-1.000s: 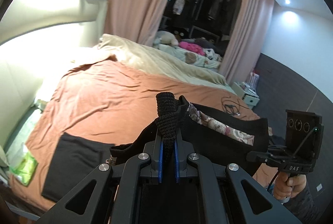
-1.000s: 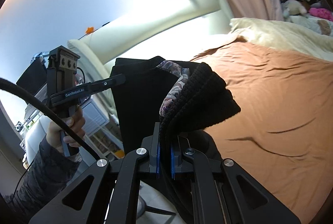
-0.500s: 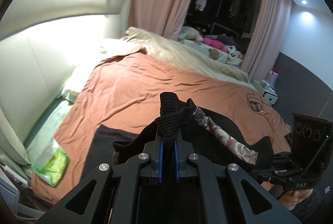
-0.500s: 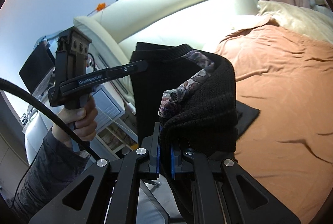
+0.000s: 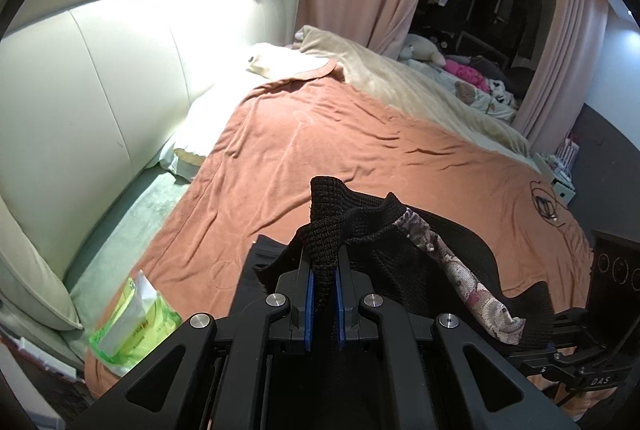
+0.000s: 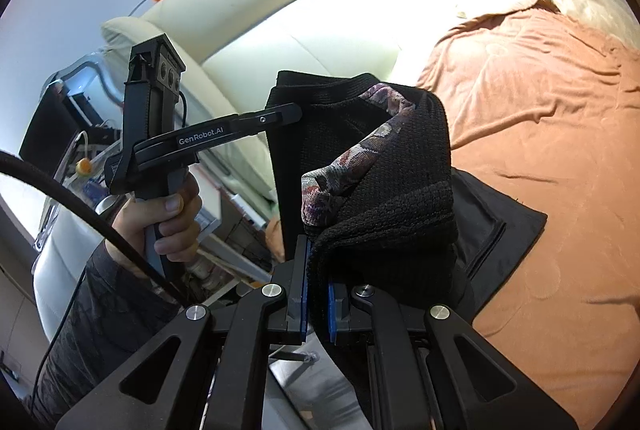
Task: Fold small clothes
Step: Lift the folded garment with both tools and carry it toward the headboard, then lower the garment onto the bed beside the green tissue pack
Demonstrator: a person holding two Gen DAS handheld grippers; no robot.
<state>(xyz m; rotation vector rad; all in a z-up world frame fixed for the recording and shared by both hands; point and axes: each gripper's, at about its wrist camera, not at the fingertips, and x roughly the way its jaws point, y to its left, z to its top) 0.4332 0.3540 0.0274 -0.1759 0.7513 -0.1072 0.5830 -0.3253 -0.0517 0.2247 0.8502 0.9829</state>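
A black knit garment [image 5: 384, 254] with a floral lining band [image 5: 452, 262] hangs in the air between both grippers, above the near edge of the bed. My left gripper [image 5: 323, 282] is shut on one top corner of it. My right gripper [image 6: 316, 294] is shut on the other corner [image 6: 384, 190]. In the right wrist view the left gripper [image 6: 280, 118] pinches the garment's far top edge. A folded black cloth [image 6: 500, 218] lies flat on the rust-brown blanket [image 5: 320, 150] under the held garment; it also shows in the left wrist view [image 5: 256, 270].
A green tissue pack [image 5: 132, 326] lies at the bed's near left corner. A cream padded headboard [image 5: 100, 78] runs along the left. A beige duvet [image 5: 400, 78] and soft toys lie at the far side. A nightstand [image 5: 560, 182] stands at the right.
Both grippers have carried the held garment lower and toward the bed's near left corner. The folded black cloth is now mostly hidden behind the garment. Both grips are unchanged.
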